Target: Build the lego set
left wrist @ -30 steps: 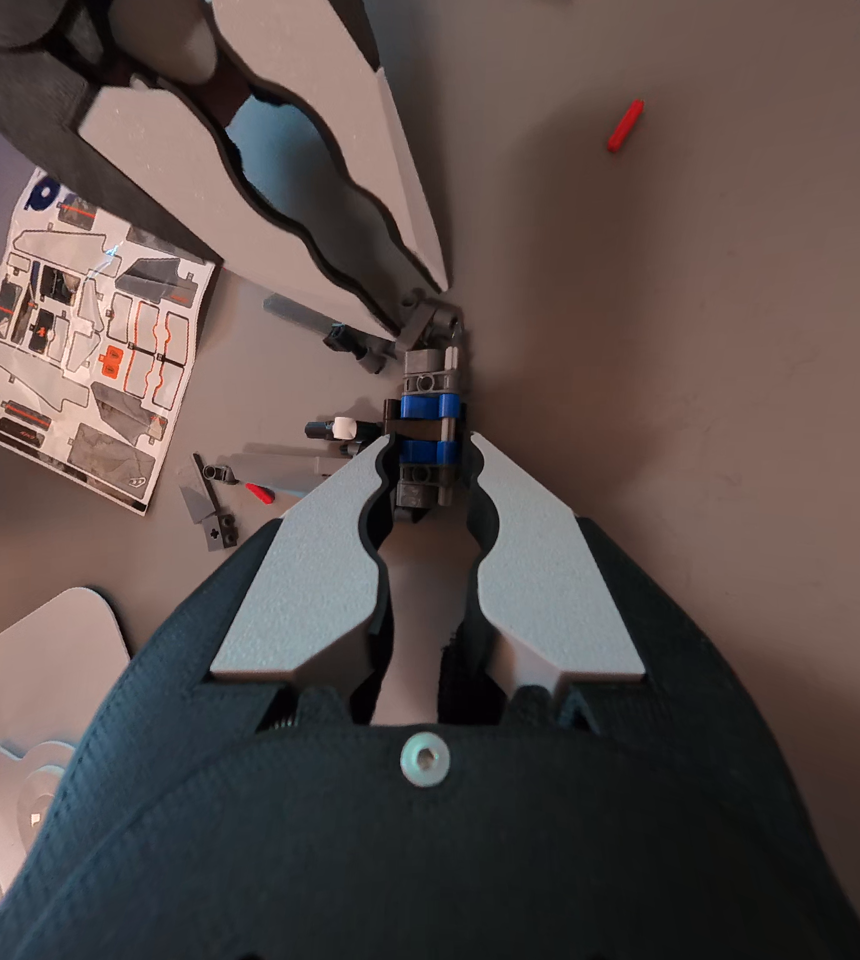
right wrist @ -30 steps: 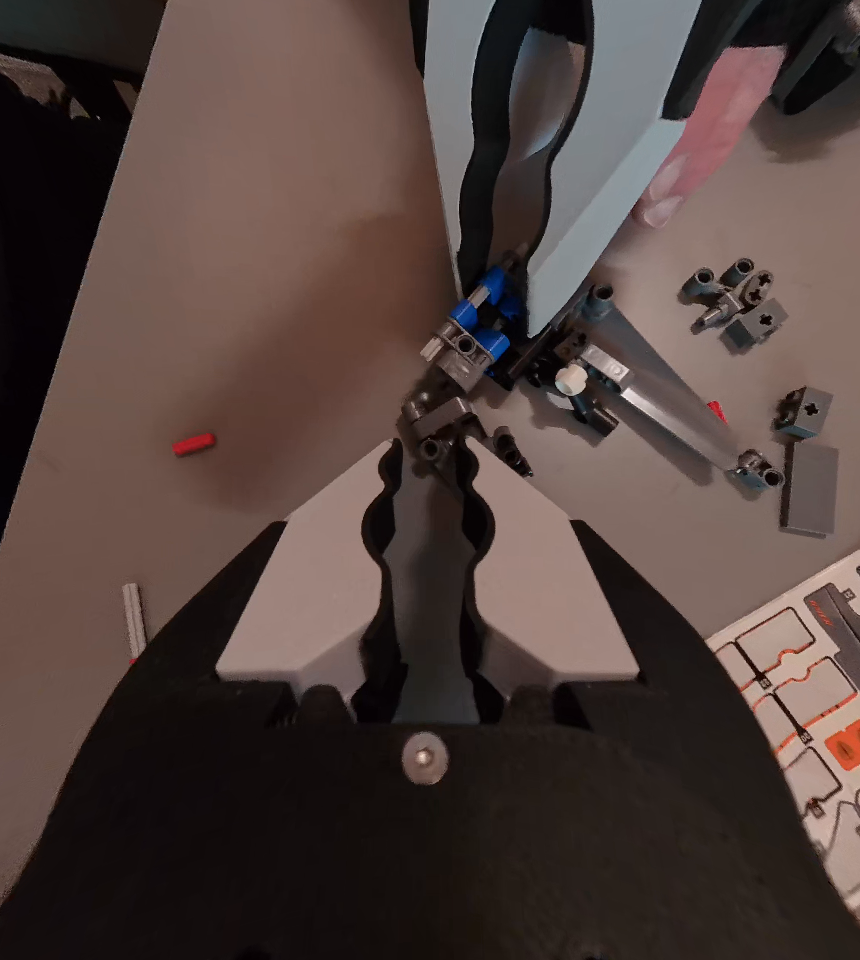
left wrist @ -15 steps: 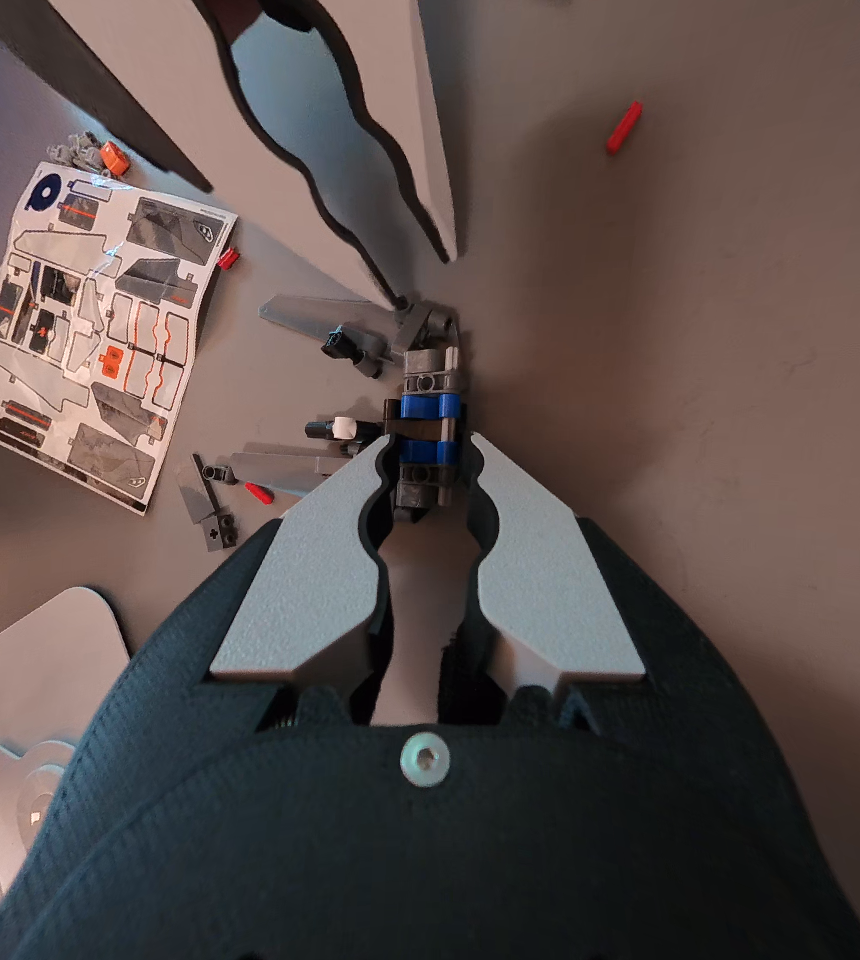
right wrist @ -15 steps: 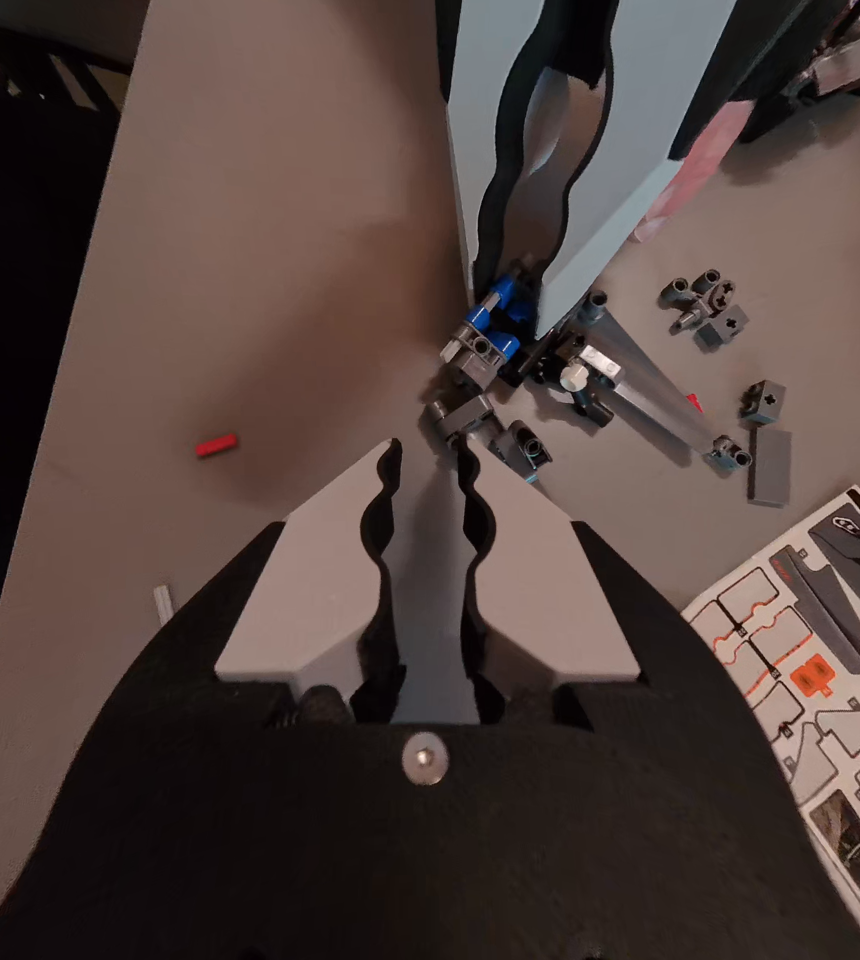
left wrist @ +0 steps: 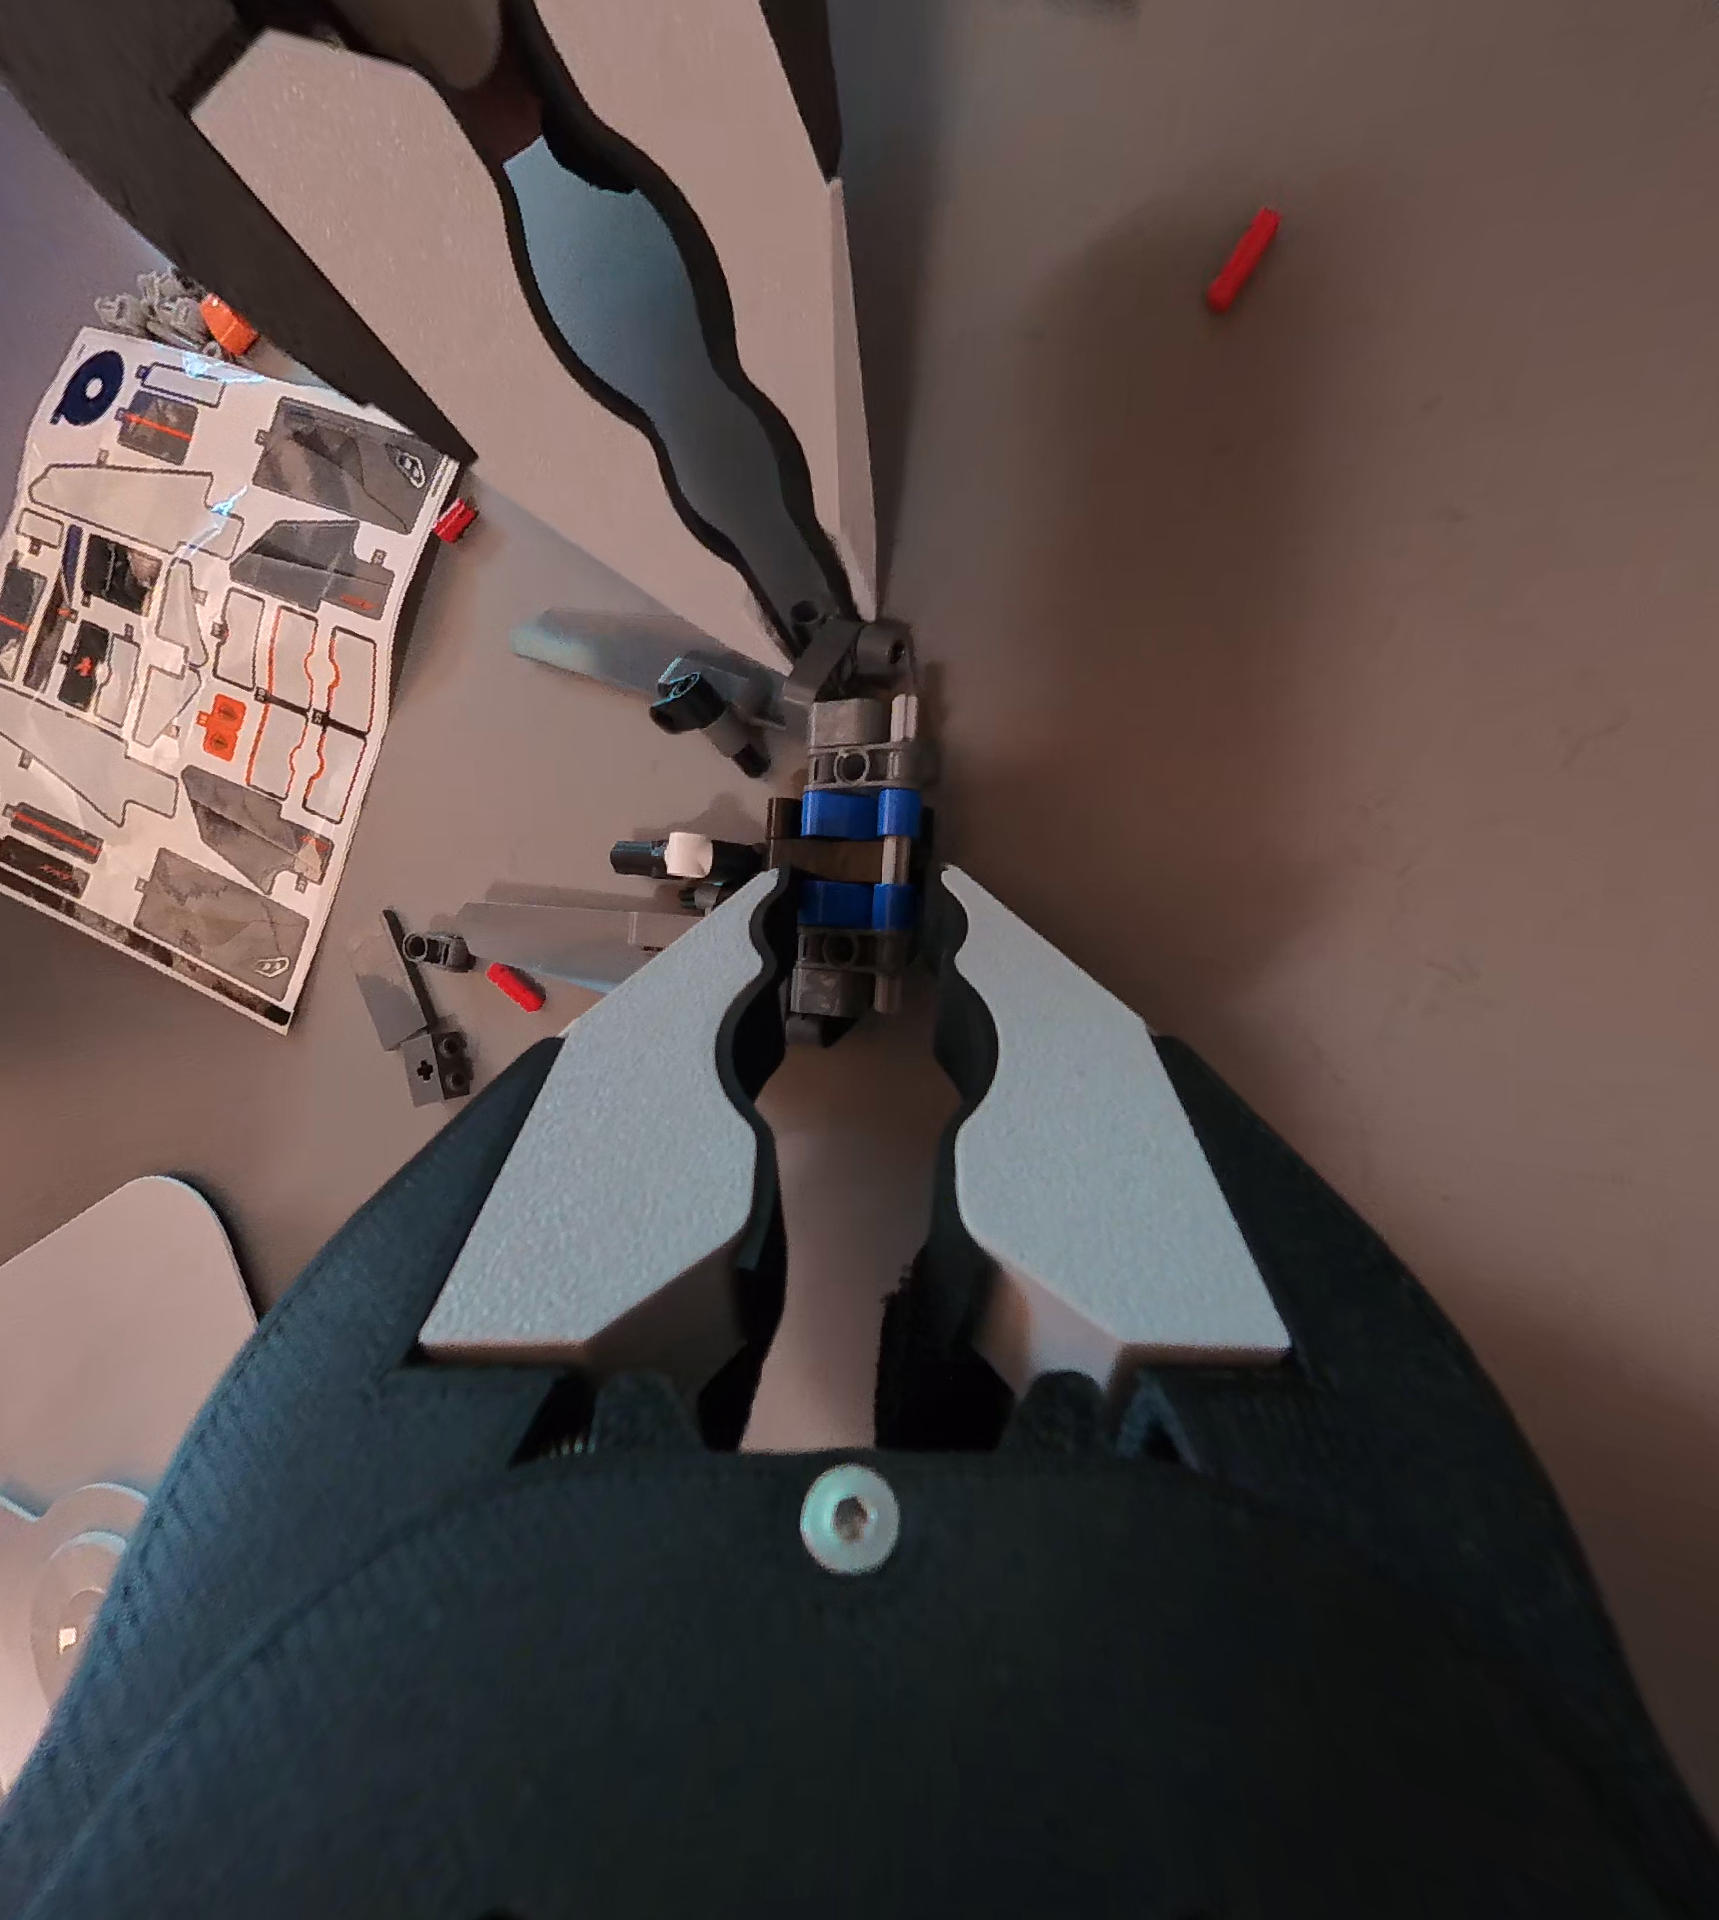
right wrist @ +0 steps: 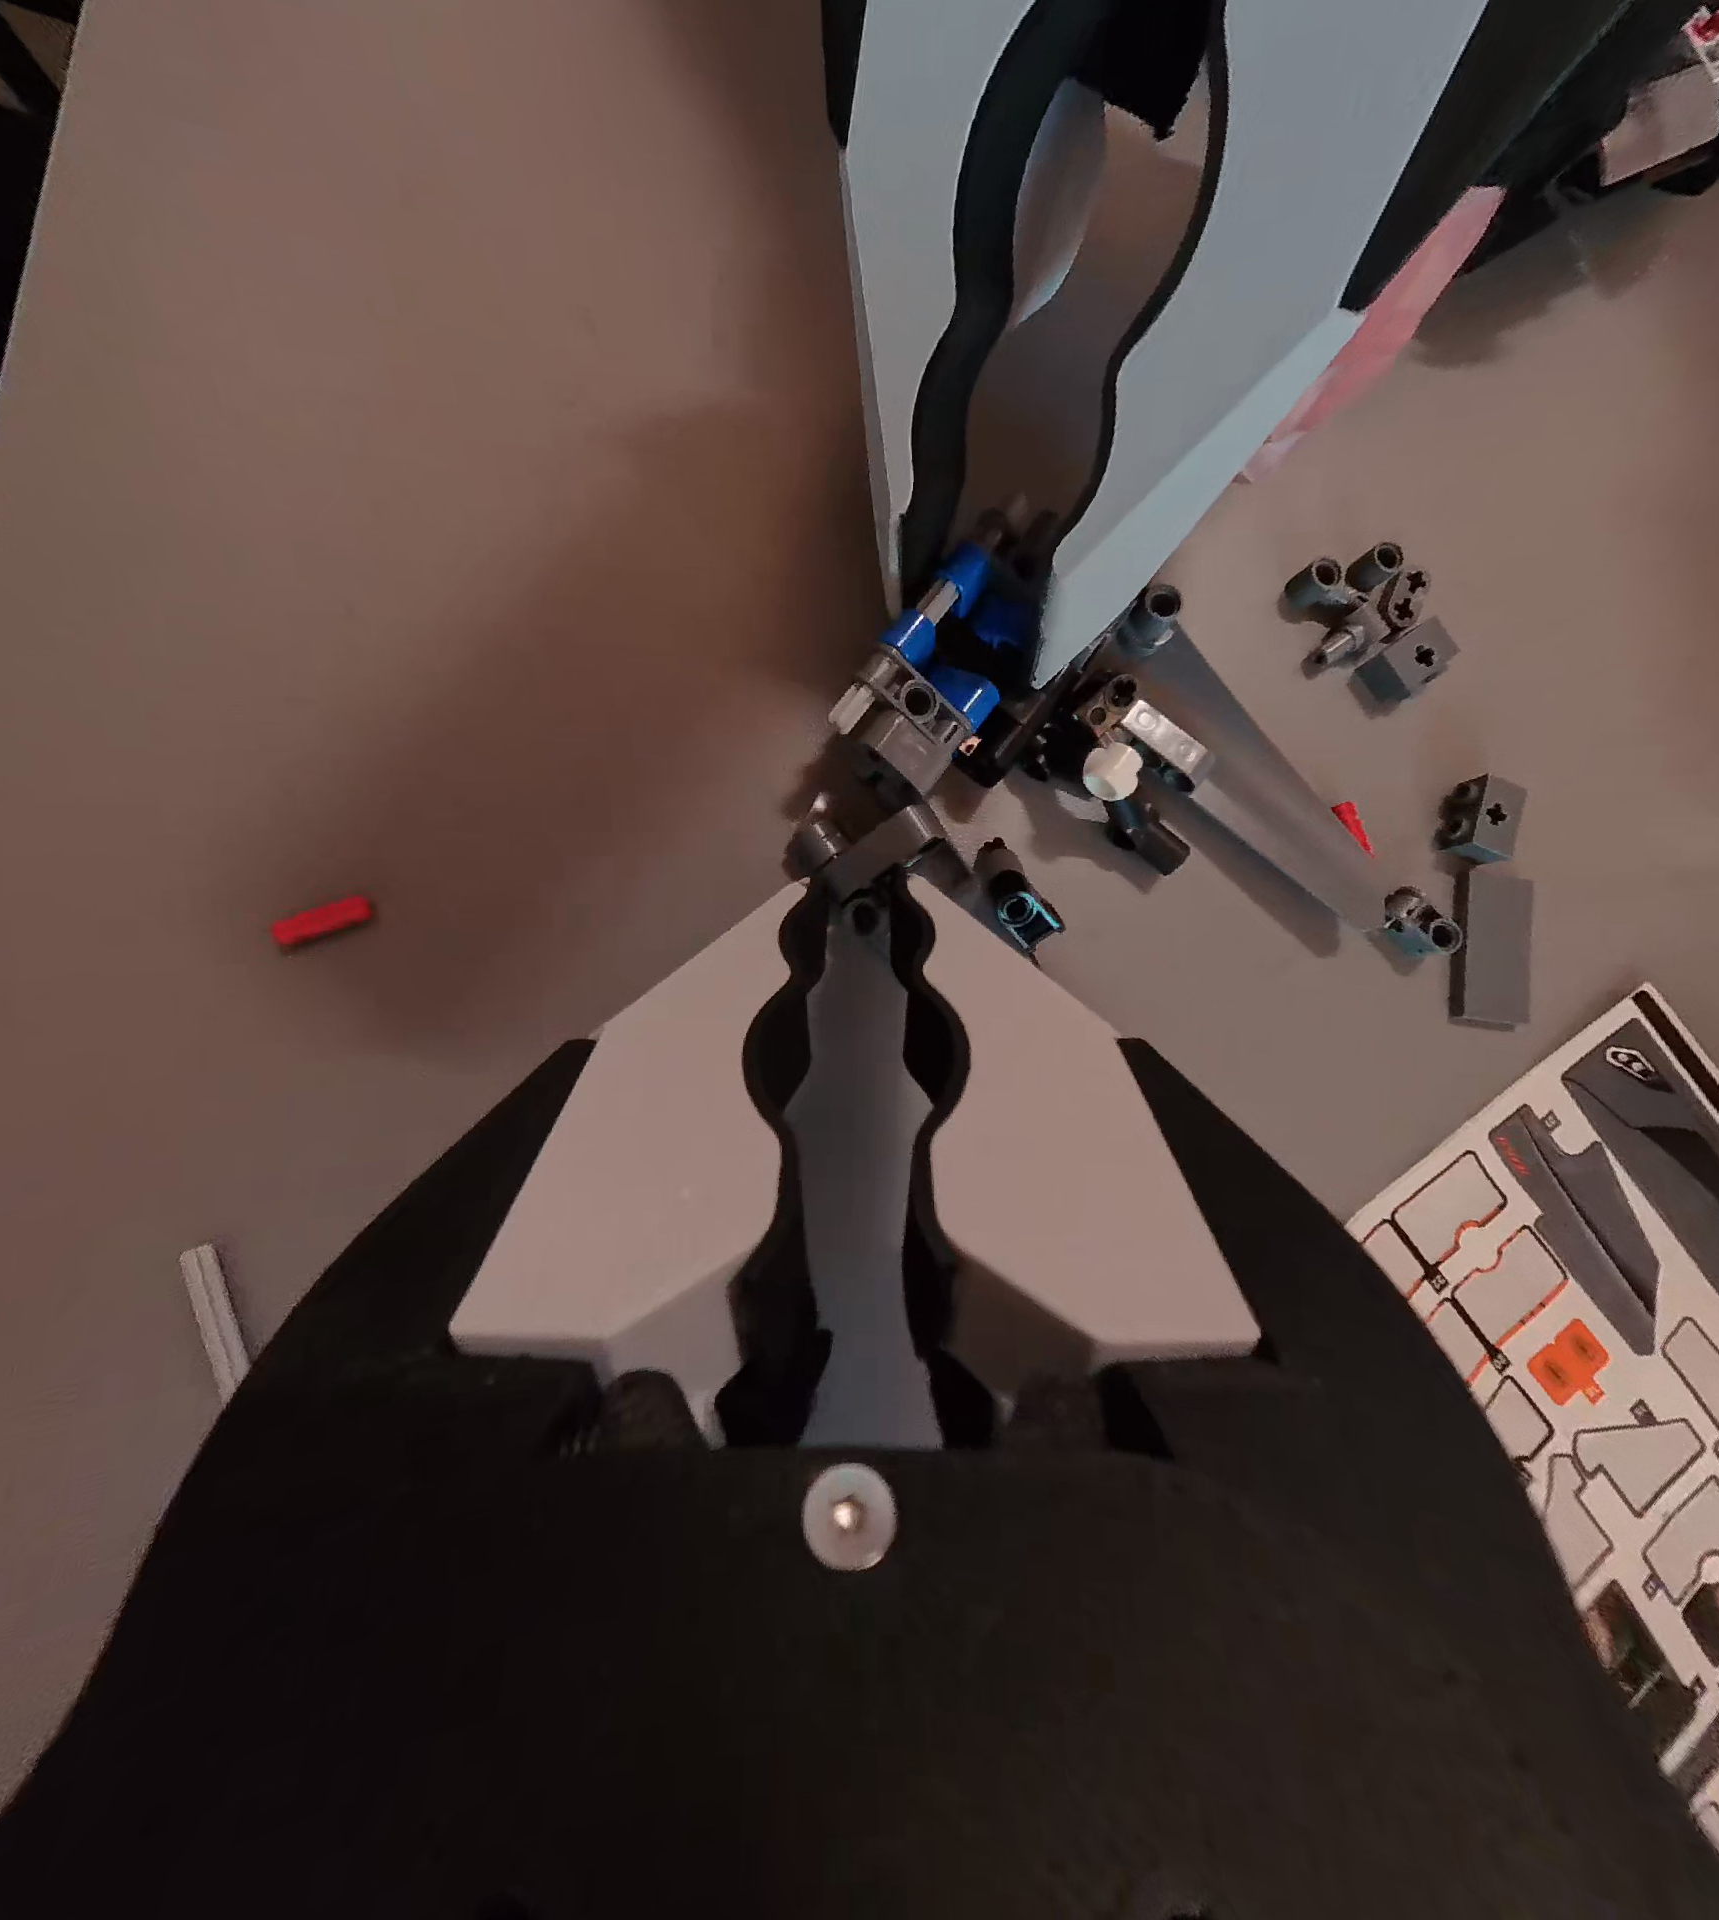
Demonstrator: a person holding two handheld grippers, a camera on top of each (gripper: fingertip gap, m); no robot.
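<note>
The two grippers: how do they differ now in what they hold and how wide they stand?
The left gripper is shut on the blue and grey lego assembly; the right gripper pinches only a small dark grey connector at its tips. The left gripper's fingers stand wider apart, around the assembly's body; the right gripper's fingers are nearly closed. Both have pale grey fingers with wavy inner edges, and both point at the same build on the grey table.

Left gripper (left wrist: 860, 914) fingers clamped; right gripper (right wrist: 860, 914) fingers nearly closed, tips opposed.
</note>
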